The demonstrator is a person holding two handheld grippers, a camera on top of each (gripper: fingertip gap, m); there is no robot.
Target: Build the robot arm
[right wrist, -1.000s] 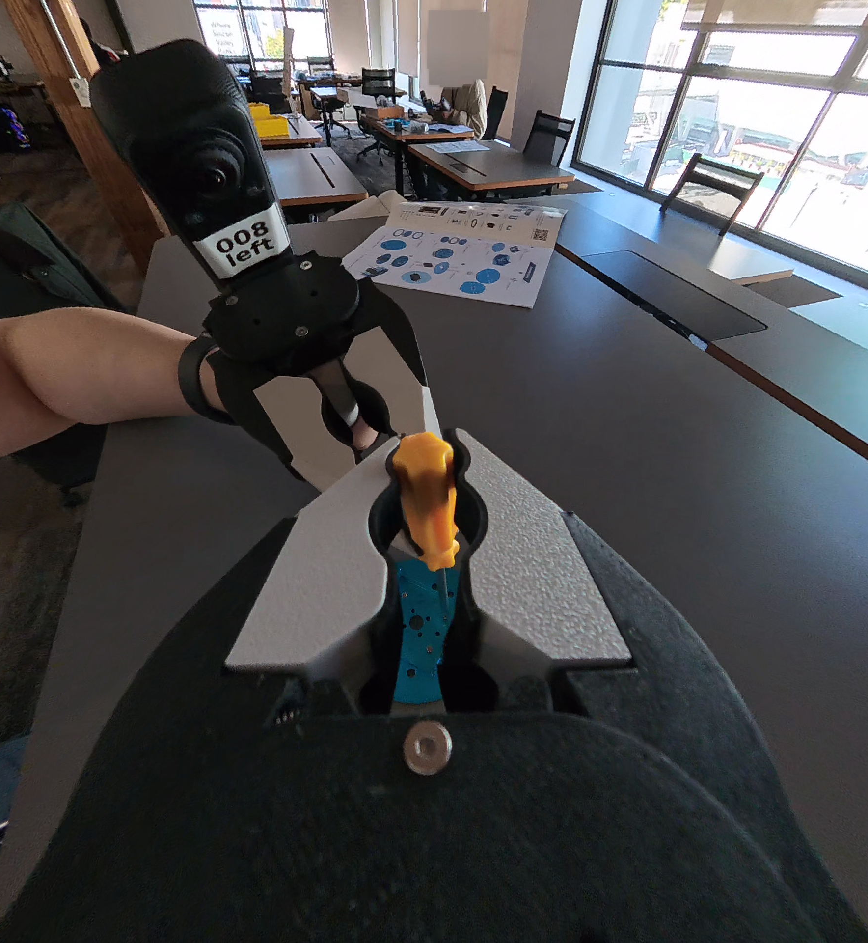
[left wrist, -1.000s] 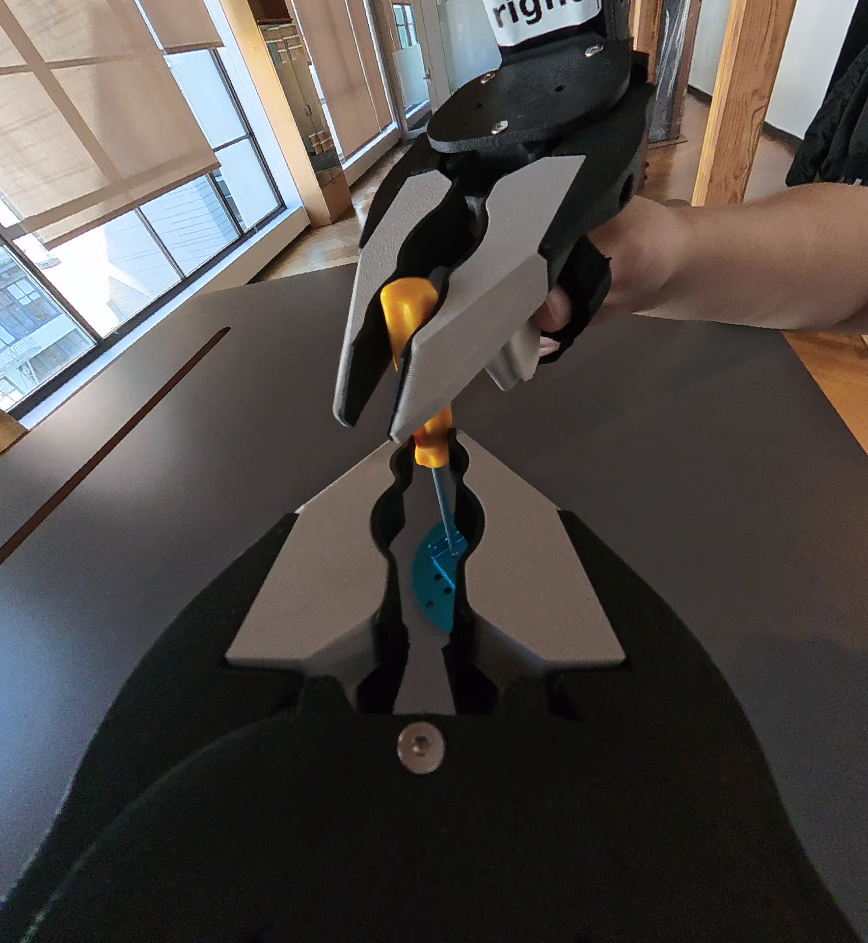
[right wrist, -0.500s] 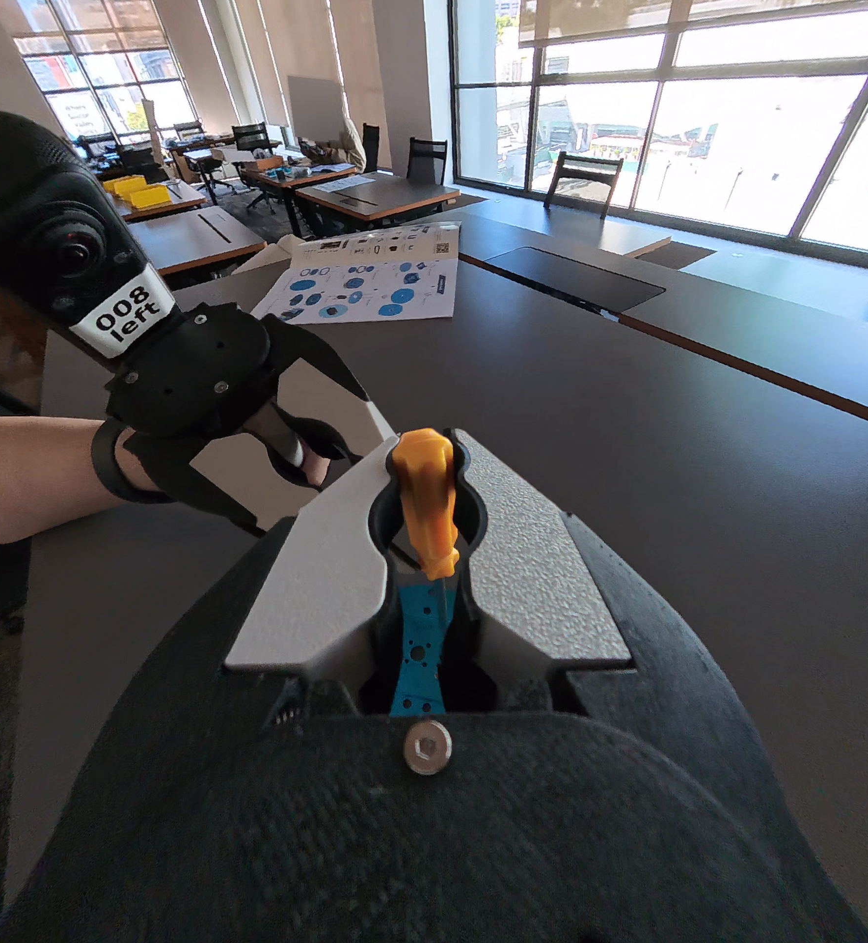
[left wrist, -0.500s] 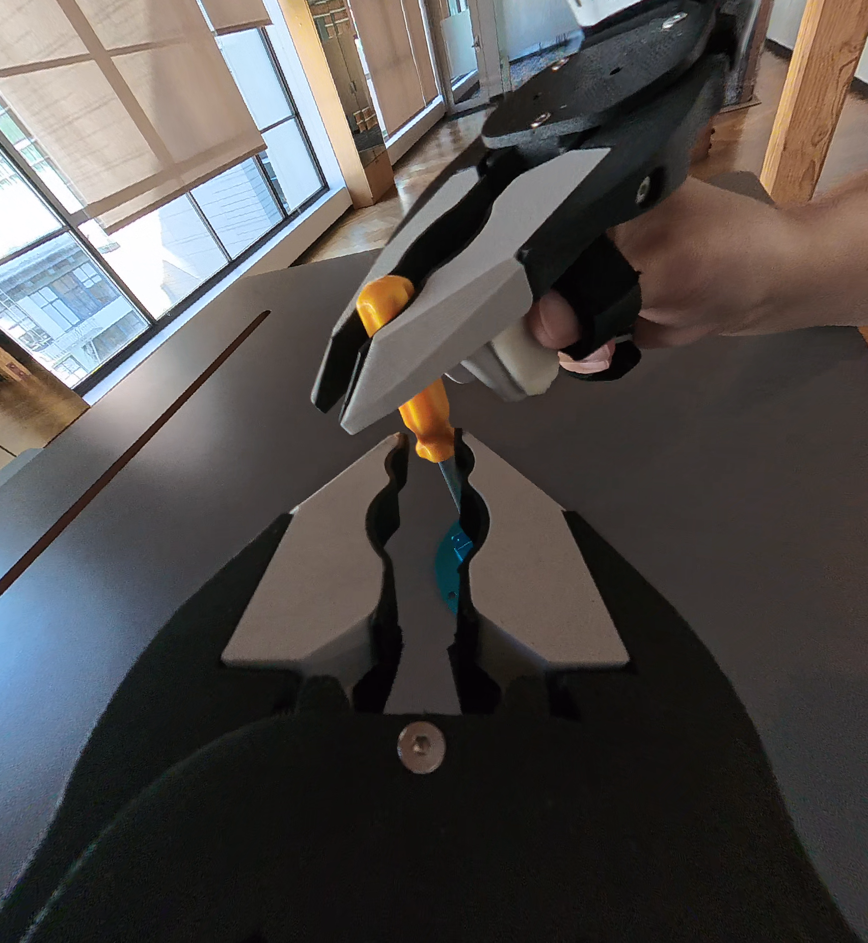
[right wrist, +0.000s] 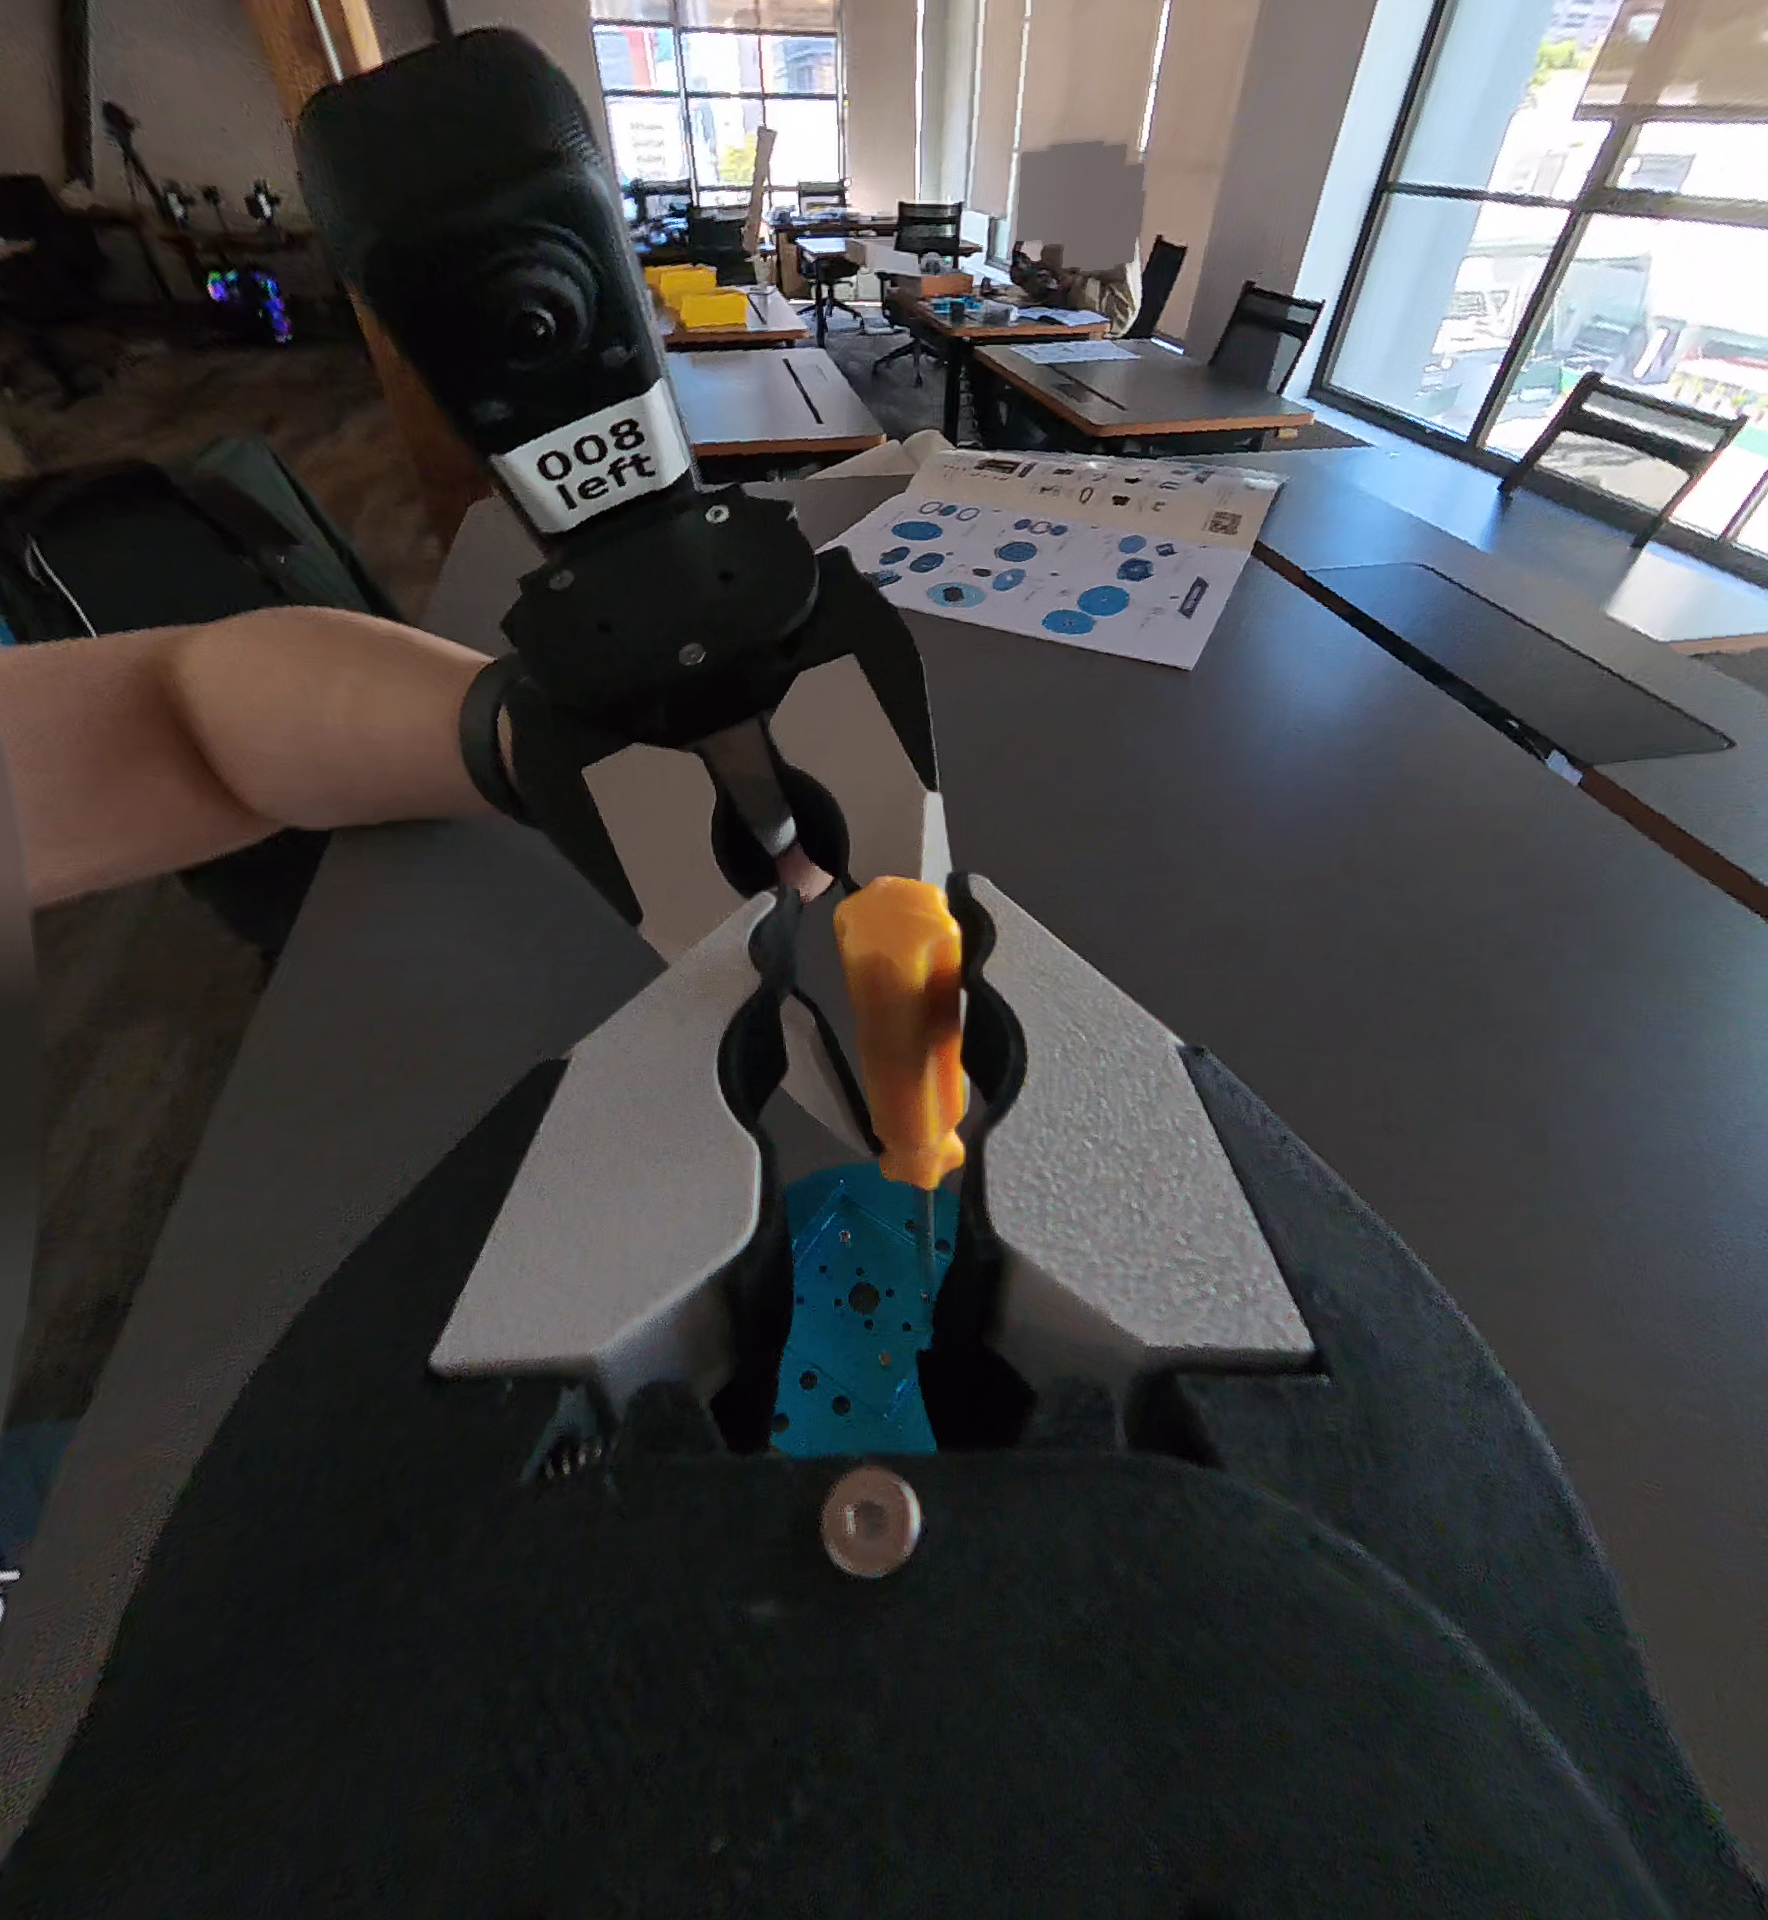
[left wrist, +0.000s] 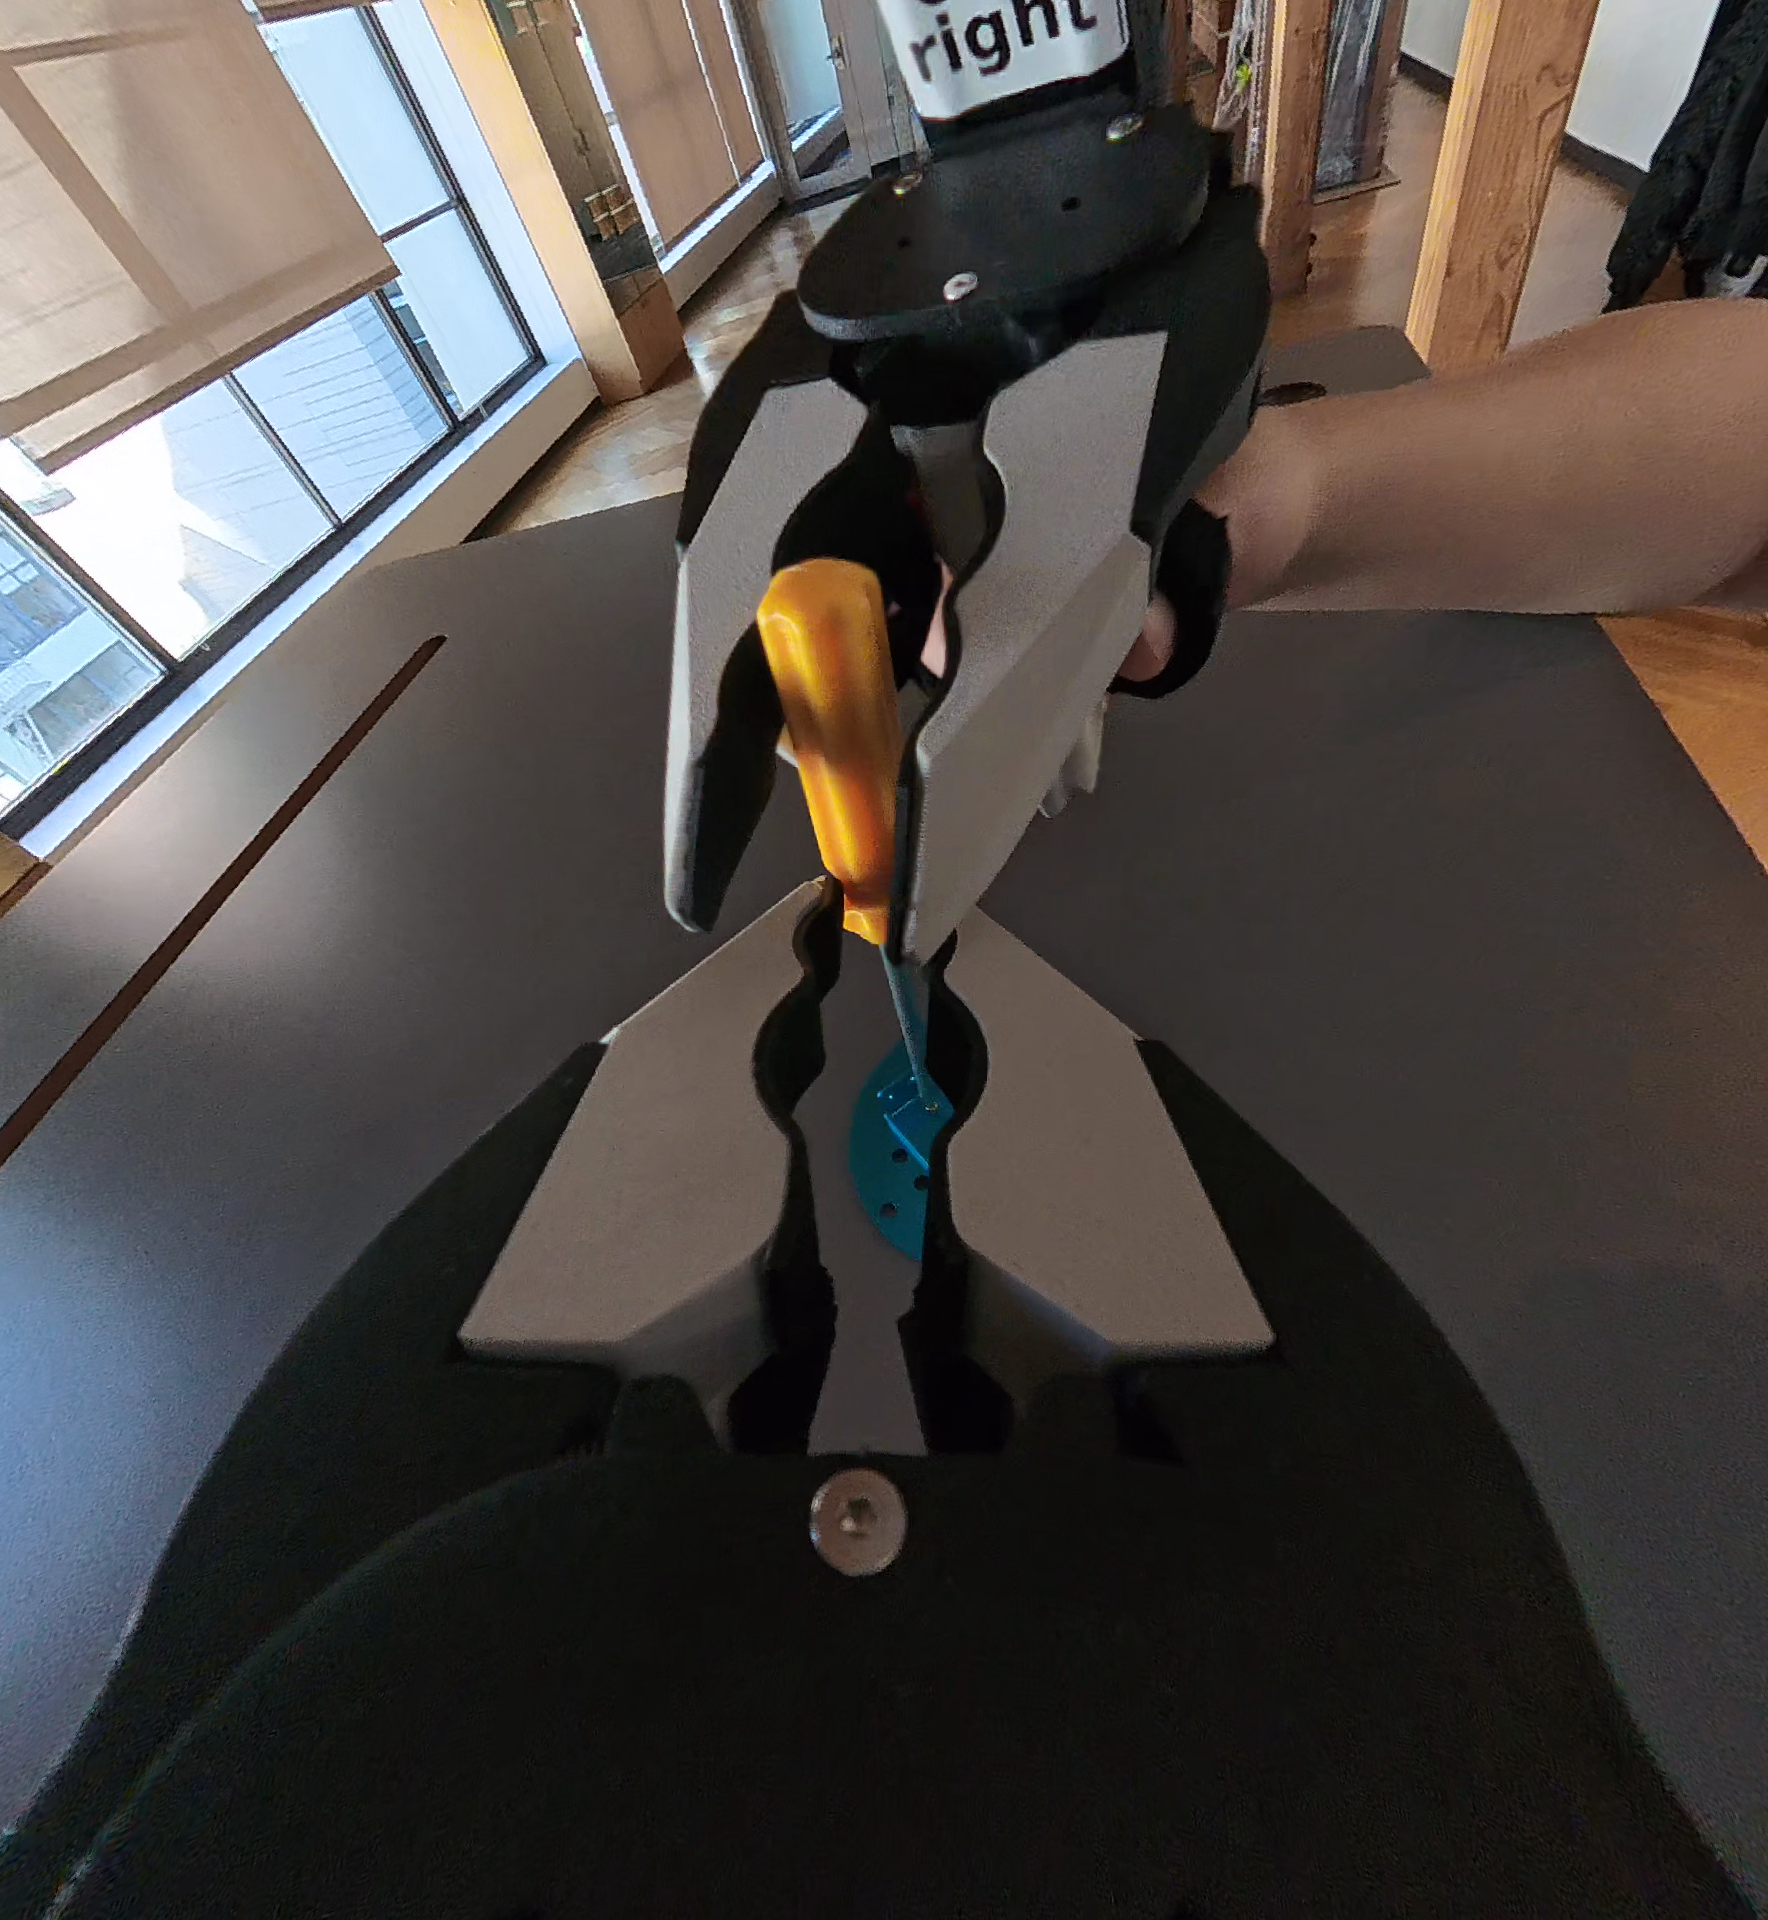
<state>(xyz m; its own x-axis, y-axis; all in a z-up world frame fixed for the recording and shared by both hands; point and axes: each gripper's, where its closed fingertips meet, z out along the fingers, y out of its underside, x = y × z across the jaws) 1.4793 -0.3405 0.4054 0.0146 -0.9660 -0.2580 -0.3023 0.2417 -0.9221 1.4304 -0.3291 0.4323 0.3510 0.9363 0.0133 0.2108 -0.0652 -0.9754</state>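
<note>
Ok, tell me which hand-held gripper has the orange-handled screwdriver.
The right hand-held gripper: its fingers grip the orange-handled screwdriver; the left hand-held gripper holds the blue plate.

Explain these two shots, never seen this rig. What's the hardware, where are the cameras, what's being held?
No robot arm here: a person holds a handheld two-finger gripper in each hand, each with a wide-angle camera looking along its fingers.

The left wrist view shows the left gripper in the foreground, shut on a blue perforated metal part; the right gripper faces it.

The right wrist view shows the right gripper shut on an orange-handled screwdriver, whose tip meets the blue part from above.

Below is a dark table. On its far end lies a printed sheet with blue diagrams.
</note>
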